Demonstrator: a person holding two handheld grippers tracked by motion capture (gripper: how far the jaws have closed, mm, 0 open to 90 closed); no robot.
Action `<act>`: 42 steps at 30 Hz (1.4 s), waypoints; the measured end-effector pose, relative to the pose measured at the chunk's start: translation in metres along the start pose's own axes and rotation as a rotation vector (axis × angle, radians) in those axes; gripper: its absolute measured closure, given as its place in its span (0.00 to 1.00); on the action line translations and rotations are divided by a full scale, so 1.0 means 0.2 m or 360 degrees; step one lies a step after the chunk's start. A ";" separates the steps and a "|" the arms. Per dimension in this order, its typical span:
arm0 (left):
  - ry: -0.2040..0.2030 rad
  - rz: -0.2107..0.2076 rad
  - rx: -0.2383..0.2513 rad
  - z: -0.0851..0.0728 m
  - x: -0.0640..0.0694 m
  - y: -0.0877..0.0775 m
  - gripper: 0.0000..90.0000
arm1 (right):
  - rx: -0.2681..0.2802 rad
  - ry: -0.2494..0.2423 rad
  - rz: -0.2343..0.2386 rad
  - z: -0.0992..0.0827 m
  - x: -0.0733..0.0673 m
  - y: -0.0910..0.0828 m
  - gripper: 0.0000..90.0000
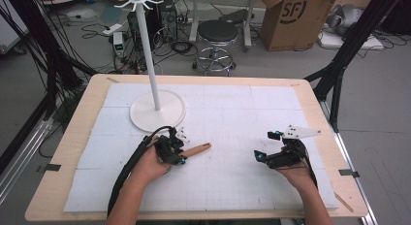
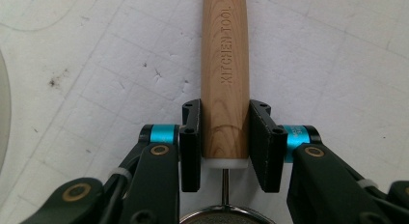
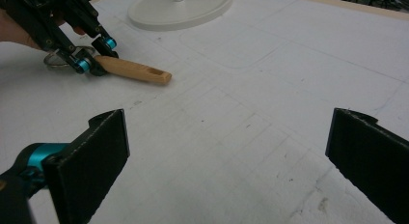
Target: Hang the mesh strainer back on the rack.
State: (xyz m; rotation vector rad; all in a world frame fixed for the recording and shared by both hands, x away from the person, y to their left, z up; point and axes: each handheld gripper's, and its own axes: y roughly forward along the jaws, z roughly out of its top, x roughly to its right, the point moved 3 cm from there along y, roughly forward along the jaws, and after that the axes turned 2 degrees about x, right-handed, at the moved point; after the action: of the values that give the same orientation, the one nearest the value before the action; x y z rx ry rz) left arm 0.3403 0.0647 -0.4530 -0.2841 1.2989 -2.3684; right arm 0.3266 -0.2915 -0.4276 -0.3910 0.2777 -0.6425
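Note:
A kitchen tool with a light wooden handle (image 1: pixel 196 150) lies on the white mat, handle end pointing right and away from me. The handle (image 2: pixel 225 64) is stamped "KITCHEN TOOL". My left gripper (image 1: pixel 182 157) is shut on the handle near its metal end, both pads pressed to its sides. A thin wire and a metal ring (image 2: pixel 226 217) show just behind the jaws. In the right gripper view the handle (image 3: pixel 135 69) sticks out of the left gripper (image 3: pixel 94 55). My right gripper (image 1: pixel 266 146) hovers over the mat's right side, jaws wide open and holding nothing (image 3: pixel 226 151).
A white rack with a round base (image 1: pixel 157 111) and a tall pole (image 1: pixel 148 50) topped by hooks stands at the mat's back left. The gridded white mat (image 1: pixel 232 113) covers a wooden table. Beyond it are a stool (image 1: pixel 218 33), a cardboard box (image 1: pixel 295 16) and cables.

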 end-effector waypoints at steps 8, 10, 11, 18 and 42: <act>-0.0099 0.0019 0.0183 -0.05 -0.03 -0.11 0.76 | 0.0000 0.0001 -0.0006 0.00 0.00 -0.01 0.01; -0.0132 -0.0008 0.0261 -0.06 -0.04 -0.15 0.76 | 0.0002 0.0009 -0.0010 0.00 0.00 -0.02 0.01; -0.0149 -0.0021 0.0299 -0.06 -0.04 -0.17 0.76 | 0.0003 0.0007 -0.0012 0.00 0.00 -0.01 0.01; -0.0205 -0.0108 0.0572 -0.04 -0.04 -0.35 0.76 | -0.0007 -0.0002 -0.0011 0.00 -0.01 -0.01 0.01; -0.0221 -0.0158 0.1069 -0.02 -0.15 -0.82 0.76 | 0.0004 0.0002 -0.0010 0.00 0.00 -0.01 0.01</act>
State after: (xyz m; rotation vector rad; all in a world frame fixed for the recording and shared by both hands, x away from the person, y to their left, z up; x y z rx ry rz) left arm 0.3214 0.1593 -0.3165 -0.2966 0.3862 -2.6480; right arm 0.3253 -0.2919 -0.4271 -0.3891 0.2768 -0.6493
